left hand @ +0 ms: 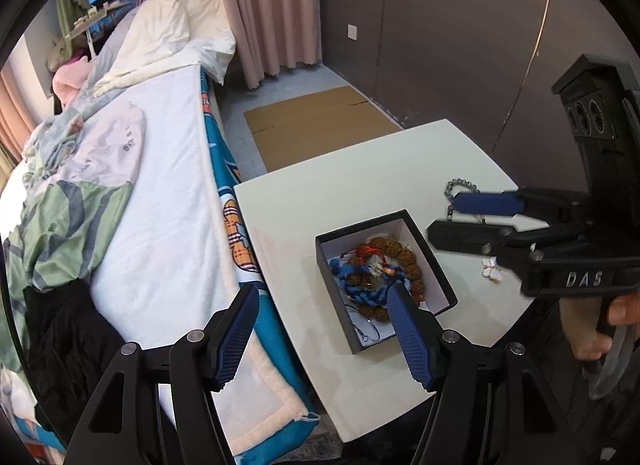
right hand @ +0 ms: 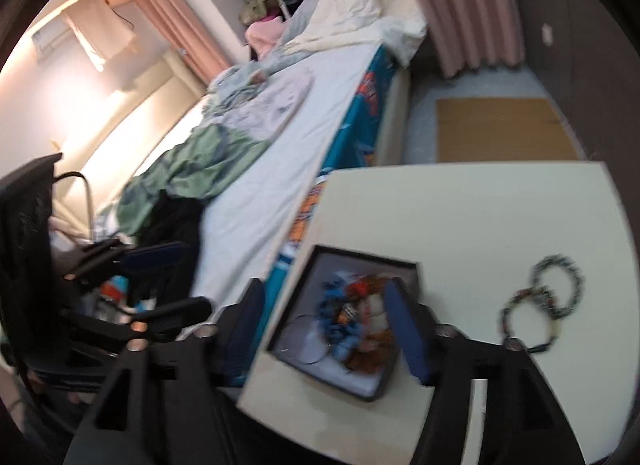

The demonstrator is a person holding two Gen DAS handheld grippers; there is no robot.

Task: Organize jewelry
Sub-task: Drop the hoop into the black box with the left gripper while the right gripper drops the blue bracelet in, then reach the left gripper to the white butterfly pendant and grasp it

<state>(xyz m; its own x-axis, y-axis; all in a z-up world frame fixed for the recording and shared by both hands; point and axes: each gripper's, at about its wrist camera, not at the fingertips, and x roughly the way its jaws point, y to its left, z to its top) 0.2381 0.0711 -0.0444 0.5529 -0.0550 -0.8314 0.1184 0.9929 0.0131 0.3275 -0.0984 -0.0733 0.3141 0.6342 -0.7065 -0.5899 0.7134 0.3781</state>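
A black box with a white lining stands on the white table. It holds a brown bead bracelet, a blue braided cord and thin wire hoops. My left gripper is open and empty, above the box's near left edge. My right gripper is open and empty, over the table right of the box. A dark beaded bracelet and a small pink charm lie on the table. The blurred right wrist view shows the box, the bracelets and my right gripper.
A bed with a white sheet, teal blanket and crumpled clothes runs along the table's left side. Flat cardboard lies on the floor beyond the table. A dark wall and pink curtain stand behind.
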